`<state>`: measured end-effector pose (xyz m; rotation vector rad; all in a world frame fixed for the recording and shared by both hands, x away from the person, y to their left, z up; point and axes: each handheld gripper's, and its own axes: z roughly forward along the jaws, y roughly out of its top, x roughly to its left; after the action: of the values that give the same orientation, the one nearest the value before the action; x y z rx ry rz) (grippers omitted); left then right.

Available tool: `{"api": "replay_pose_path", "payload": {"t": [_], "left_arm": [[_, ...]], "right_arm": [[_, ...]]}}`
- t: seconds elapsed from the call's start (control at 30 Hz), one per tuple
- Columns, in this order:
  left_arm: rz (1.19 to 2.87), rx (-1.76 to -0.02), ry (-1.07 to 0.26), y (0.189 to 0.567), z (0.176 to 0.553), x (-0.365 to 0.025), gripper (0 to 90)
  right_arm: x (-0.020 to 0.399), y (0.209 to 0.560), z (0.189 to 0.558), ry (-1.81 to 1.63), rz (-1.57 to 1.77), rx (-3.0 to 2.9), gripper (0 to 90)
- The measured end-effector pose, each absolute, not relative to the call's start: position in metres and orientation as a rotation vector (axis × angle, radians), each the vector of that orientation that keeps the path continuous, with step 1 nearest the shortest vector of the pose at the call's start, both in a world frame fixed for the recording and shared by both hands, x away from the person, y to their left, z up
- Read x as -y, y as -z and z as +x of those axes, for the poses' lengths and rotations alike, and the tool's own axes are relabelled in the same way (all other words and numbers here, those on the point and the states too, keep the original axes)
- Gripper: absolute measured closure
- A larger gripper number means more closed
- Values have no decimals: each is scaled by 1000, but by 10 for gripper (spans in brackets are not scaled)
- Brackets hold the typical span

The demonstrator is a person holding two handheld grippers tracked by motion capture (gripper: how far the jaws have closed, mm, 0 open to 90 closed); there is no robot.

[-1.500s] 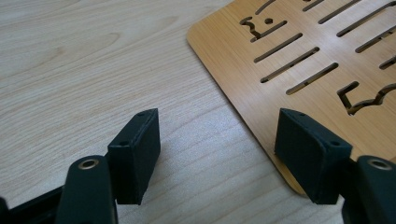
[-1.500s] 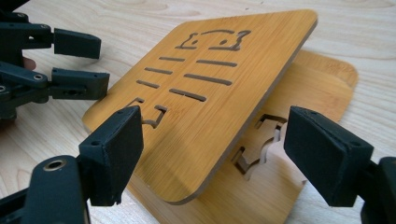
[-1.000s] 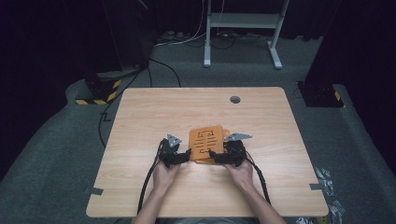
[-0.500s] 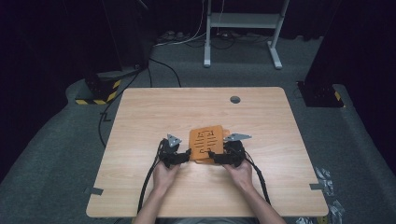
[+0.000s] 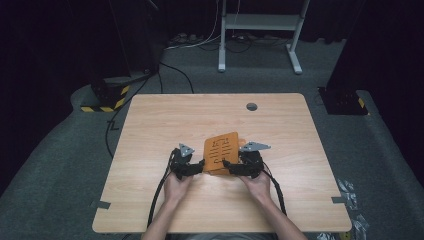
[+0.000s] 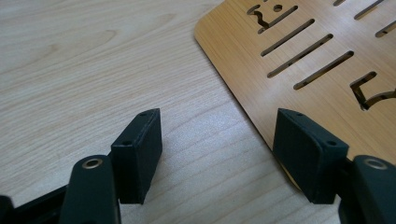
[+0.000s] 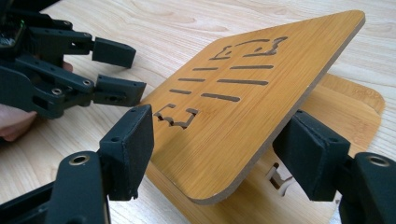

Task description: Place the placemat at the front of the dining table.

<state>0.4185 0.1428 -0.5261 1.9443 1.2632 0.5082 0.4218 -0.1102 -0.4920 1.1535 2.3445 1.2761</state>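
We see two stacked orange slotted boards [image 5: 221,152] at frame centre on the worktop [image 5: 150,130]. Right gripper [image 7: 215,154] jaws open around the tilted upper board's [image 7: 243,93] corner; left gripper [image 6: 219,149] jaws open beside it.

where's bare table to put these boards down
Free: the far half of the light wooden table up to the round grey grommet, and both side strips. Crowded: near centre, where the slotted orange wooden boards sit between the left gripper and right gripper.
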Motion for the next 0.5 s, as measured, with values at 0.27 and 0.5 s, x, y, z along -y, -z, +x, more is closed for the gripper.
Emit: {"api": "replay_pose_path", "payload": {"t": [0.27, 0.5], "left_arm": [[1958, -1252, -494, 526, 421, -144, 318], [1974, -1245, -490, 524, 423, -141, 318]], "right_arm": [[111, 488, 420, -1285, 1145, -2327, 339], [112, 481, 419, -1345, 1159, -2318, 366]]}}
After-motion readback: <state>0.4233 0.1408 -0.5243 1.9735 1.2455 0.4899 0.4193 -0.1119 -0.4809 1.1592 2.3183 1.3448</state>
